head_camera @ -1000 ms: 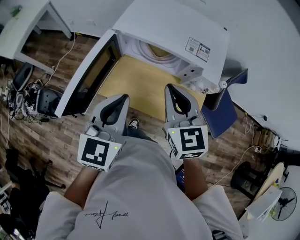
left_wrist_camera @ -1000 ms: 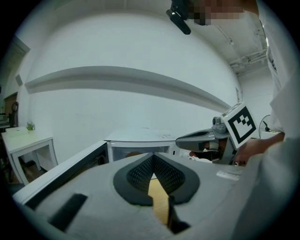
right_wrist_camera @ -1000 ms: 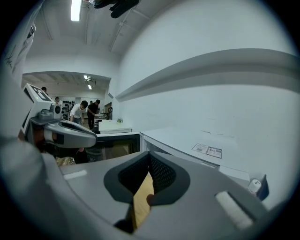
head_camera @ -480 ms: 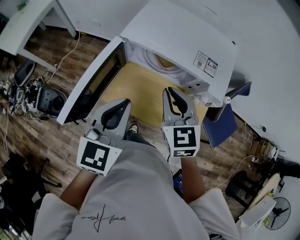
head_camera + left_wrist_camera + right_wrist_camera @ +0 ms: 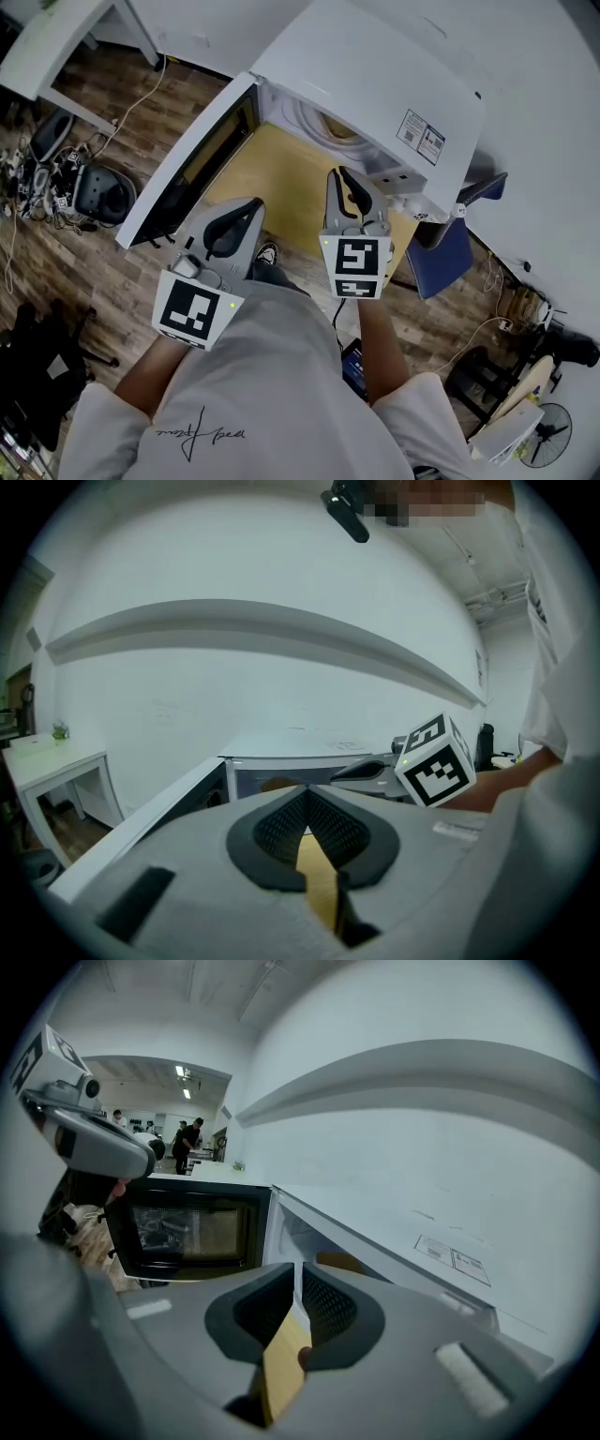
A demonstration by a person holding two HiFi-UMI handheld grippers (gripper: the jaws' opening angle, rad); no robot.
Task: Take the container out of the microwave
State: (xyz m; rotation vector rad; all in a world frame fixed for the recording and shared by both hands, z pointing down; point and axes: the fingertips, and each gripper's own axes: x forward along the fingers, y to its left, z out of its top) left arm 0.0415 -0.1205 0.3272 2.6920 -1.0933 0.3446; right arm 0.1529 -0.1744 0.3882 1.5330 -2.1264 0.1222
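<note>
The white microwave point(image 5: 375, 75) stood ahead of the 2 grippers, its door point(image 5: 192, 164) swung open to the left of the left gripper point(image 5: 253, 203). A yellow table point(image 5: 281, 178) lay beneath both. The left jaws were together, empty. The right gripper point(image 5: 339, 173) had just been parting its jaws to a narrow slit, nothing between them. The container point(image 5: 325, 126) sat inside the cavity, ahead of the right jaws, untouched.

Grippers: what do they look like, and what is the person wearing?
Both the left gripper and right gripper are smooth grey shells with tapering fingers lined in black ribbed rubber. Each carries a white cube with black square markers and a green light. The person wears a pale short-sleeved T-shirt.
</note>
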